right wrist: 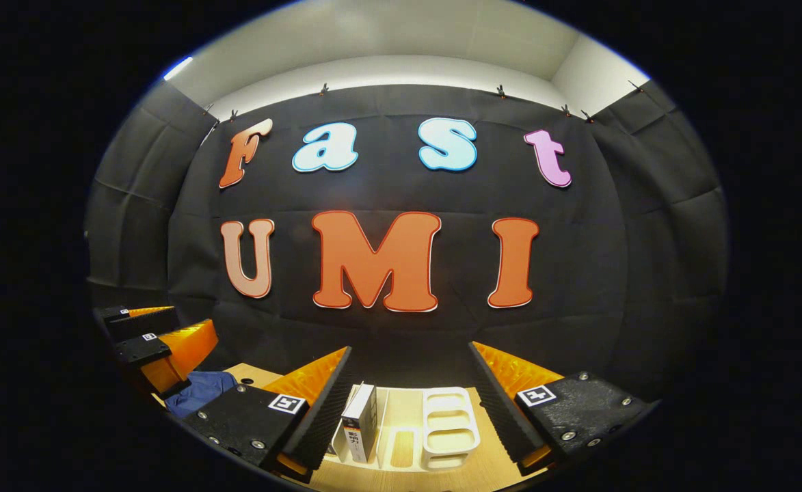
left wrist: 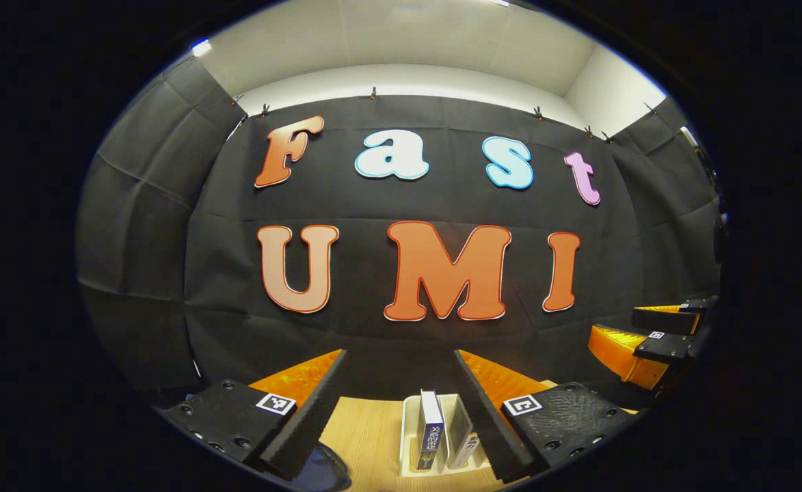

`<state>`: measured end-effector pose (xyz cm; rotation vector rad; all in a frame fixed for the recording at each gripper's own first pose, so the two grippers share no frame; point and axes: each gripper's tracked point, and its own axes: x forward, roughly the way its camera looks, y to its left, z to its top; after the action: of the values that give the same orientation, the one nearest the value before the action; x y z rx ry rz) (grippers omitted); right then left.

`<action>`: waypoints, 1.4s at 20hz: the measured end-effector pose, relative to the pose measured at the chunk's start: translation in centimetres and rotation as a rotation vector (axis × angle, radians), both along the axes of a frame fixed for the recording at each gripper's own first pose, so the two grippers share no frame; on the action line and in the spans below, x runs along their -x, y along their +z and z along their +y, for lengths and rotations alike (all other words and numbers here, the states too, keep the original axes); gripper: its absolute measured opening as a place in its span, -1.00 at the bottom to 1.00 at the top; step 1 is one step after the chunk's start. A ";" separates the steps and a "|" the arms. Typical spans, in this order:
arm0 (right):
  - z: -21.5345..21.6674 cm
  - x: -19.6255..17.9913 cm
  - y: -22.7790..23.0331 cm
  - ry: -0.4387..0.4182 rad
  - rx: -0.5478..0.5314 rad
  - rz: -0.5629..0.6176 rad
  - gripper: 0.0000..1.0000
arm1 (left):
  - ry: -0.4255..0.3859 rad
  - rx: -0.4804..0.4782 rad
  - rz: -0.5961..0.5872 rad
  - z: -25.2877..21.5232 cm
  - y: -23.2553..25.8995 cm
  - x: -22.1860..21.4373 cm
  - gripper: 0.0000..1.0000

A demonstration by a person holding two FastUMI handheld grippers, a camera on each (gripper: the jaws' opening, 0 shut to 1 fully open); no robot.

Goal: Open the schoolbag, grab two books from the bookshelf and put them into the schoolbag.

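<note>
1. A light wooden tabletop (left wrist: 366,437) lies at the bottom of the left gripper view and also shows in the right gripper view (right wrist: 472,471).
2. A black cloth wall (left wrist: 168,273) rises behind the tabletop, creased in large folds, and wraps round both sides.
3. Small clips (right wrist: 323,89) pin the cloth's top edge.
4. Above the cloth is a pale wall and ceiling (left wrist: 407,41).
5. A bright light (left wrist: 201,48) glows at the upper left.
</note>
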<state>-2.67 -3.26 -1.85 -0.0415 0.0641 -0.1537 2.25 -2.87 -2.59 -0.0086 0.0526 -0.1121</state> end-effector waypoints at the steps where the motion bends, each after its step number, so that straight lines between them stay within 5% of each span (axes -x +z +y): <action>1: -0.2 0.0 0.0 -0.005 0.000 0.000 0.92 | -0.003 0.000 0.000 -0.1 -0.1 -0.1 0.89; 28: -0.6 -0.2 -1.4 -0.012 -0.012 0.028 0.93 | 0.008 -0.005 -0.006 -0.3 -0.6 -0.4 0.88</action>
<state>-2.43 -3.86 -3.23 -0.0316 0.0933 -0.1645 2.62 -3.13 -3.18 -0.0038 0.0464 -0.1042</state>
